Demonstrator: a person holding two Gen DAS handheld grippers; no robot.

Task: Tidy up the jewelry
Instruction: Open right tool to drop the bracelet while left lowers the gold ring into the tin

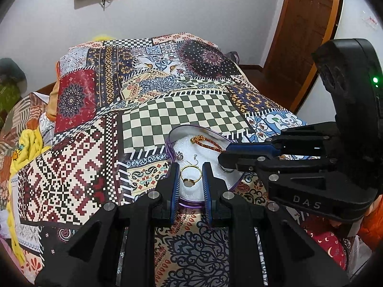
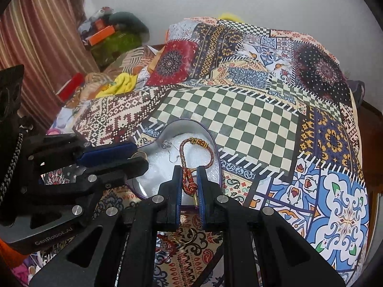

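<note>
A heart-shaped box with a purple rim and white lining lies on the patchwork bedspread. In the left wrist view my left gripper is open, its fingers either side of a gold ring in the box. A red and gold braided bracelet lies in the box. In the right wrist view my right gripper has its fingers close around the bracelet's knotted end, just apart from it. Small silver earrings lie in the box.
The patchwork bedspread covers the bed. More jewelry, a red cord and a gold ring, lies on the spread under my right gripper. Clutter and yellow cloth are at the left. A wooden door stands at the right.
</note>
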